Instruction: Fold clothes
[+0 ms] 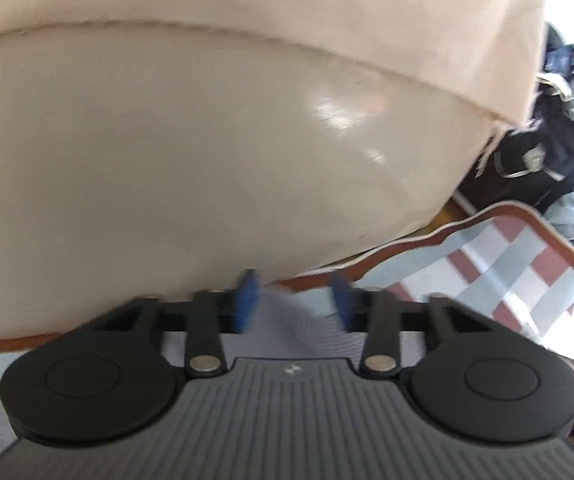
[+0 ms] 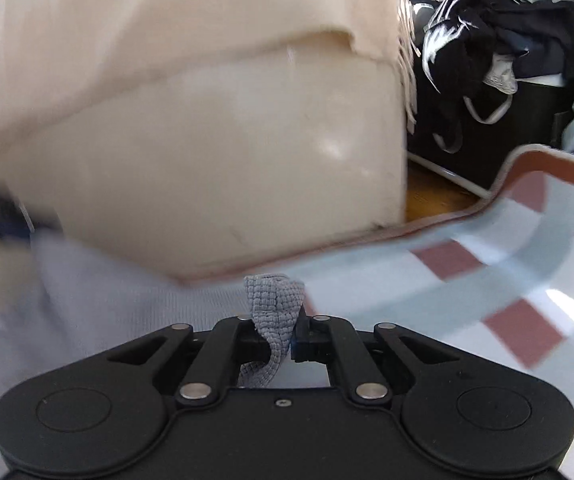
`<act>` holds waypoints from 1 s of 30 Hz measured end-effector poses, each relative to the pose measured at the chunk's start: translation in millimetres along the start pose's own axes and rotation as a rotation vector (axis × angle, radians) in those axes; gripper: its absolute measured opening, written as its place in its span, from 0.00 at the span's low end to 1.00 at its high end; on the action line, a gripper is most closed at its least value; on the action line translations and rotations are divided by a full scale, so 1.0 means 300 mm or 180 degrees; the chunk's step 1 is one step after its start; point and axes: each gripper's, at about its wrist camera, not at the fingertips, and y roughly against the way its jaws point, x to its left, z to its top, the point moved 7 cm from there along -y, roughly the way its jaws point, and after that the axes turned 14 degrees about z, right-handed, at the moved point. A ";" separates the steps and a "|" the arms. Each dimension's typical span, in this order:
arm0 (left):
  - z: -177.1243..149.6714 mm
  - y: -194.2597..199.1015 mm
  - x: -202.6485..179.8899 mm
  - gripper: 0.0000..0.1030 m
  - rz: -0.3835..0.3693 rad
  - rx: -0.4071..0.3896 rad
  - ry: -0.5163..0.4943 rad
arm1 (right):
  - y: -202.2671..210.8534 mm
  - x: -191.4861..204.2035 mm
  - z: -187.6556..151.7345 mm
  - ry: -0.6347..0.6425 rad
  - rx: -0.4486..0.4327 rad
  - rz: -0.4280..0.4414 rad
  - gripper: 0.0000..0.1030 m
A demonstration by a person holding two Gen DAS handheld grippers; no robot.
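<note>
Pinched between the fingers of my right gripper (image 2: pixel 287 330) was a bunched edge of the grey knit garment (image 2: pixel 275 300), the rest trailing left over the checked cloth (image 2: pixel 527 264) beside a beige cushion (image 2: pixel 227 152). My left gripper (image 1: pixel 293 300) hung with fingers parted, holding nothing, above the same pale fabric. I judged it light, soft and floppy, best held at hems or corners.

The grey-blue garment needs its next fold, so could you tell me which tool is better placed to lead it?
Probably the right tool: it is shut on the grey-blue garment, while the left tool hangs open and holds nothing.
</note>
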 end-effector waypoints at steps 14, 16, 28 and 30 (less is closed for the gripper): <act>-0.391 0.079 0.167 0.53 0.0498 0.1004 -0.0498 | 0.102 -0.205 0.072 -0.0599 -0.0043 0.0228 0.38; -0.424 0.128 0.237 0.53 0.0568 0.1041 -0.0417 | 0.075 -0.189 0.084 -0.0613 -0.0012 0.0584 0.38; -0.432 0.301 0.531 0.53 0.0926 0.0873 0.0406 | -0.213 0.052 0.012 0.0365 0.0699 0.0813 0.37; -0.436 0.288 0.563 0.53 0.0988 0.0869 0.0457 | -0.205 0.087 0.004 0.0602 0.0631 0.0922 0.04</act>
